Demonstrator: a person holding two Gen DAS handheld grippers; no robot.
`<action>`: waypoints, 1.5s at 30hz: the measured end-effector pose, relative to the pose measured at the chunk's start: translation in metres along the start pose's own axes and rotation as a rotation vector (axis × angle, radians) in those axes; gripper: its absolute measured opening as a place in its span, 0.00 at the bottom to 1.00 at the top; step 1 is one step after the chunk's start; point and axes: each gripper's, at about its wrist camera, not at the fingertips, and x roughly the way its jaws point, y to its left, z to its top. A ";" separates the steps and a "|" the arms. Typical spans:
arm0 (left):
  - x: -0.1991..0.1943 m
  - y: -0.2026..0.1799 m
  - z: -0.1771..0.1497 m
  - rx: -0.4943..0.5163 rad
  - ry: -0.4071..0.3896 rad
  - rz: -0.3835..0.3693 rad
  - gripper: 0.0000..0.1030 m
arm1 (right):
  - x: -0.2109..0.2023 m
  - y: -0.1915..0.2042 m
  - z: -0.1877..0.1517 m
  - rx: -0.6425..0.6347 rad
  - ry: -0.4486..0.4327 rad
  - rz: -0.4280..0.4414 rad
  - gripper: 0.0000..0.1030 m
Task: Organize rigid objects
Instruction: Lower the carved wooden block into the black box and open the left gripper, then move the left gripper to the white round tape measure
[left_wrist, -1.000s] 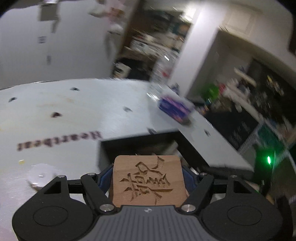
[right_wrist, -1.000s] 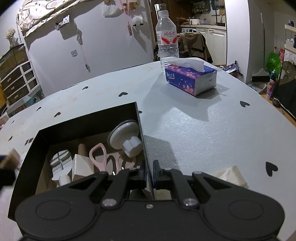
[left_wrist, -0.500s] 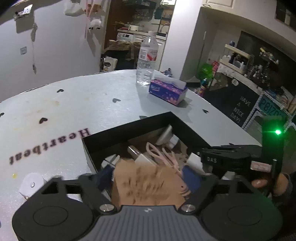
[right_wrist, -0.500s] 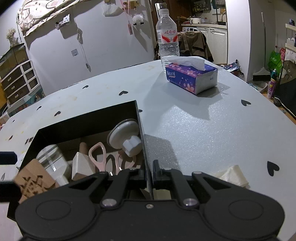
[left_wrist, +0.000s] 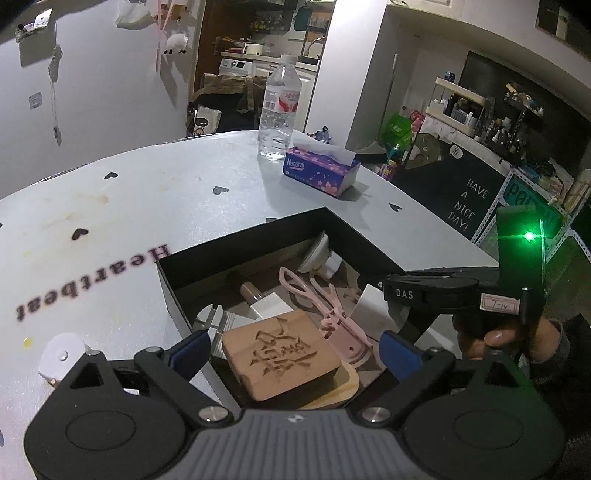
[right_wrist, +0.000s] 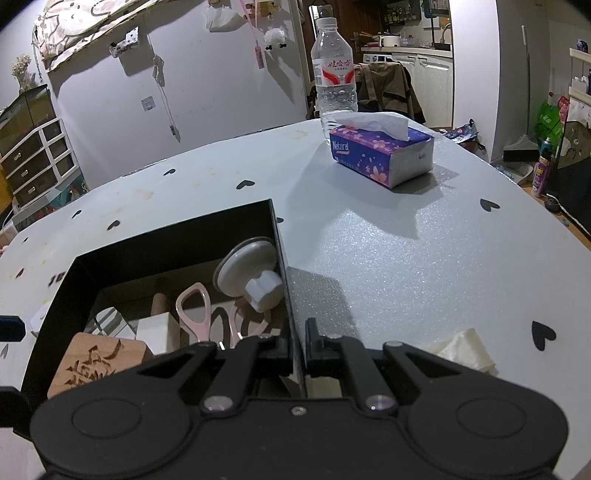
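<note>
A carved wooden block (left_wrist: 280, 354) lies tilted inside the black box (left_wrist: 258, 236), resting on a pale wooden disc. My left gripper (left_wrist: 295, 349) hangs over it, open wide, and its blue pads (left_wrist: 192, 347) stand clear of the block on both sides. The block (right_wrist: 96, 365) also shows in the box's near left corner in the right wrist view. My right gripper (right_wrist: 299, 349) is shut on the box's right wall (right_wrist: 284, 280). A hand (left_wrist: 509, 336) holds that gripper (left_wrist: 424, 291) at the box's right side.
The box also holds pink scissors (left_wrist: 321, 299), a white suction hook (right_wrist: 251, 277) and a white block (left_wrist: 269, 306). On the table stand a water bottle (right_wrist: 334, 70) and a tissue box (right_wrist: 380, 155). A small white piece (left_wrist: 61, 356) lies left of the box, a crumpled tissue (right_wrist: 461, 350) right.
My left gripper held the wooden block, swung over the box and opened; the block dropped out and now lies in the box. The right gripper has not moved.
</note>
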 end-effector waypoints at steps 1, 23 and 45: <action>0.000 0.000 0.000 -0.001 -0.001 0.001 0.95 | 0.000 0.000 0.000 0.000 0.000 0.000 0.06; -0.034 0.024 -0.028 -0.050 -0.031 0.017 1.00 | 0.000 0.000 0.000 -0.005 0.003 -0.002 0.06; -0.043 0.110 -0.079 -0.330 -0.087 0.288 1.00 | 0.000 0.000 0.001 -0.008 0.004 -0.004 0.06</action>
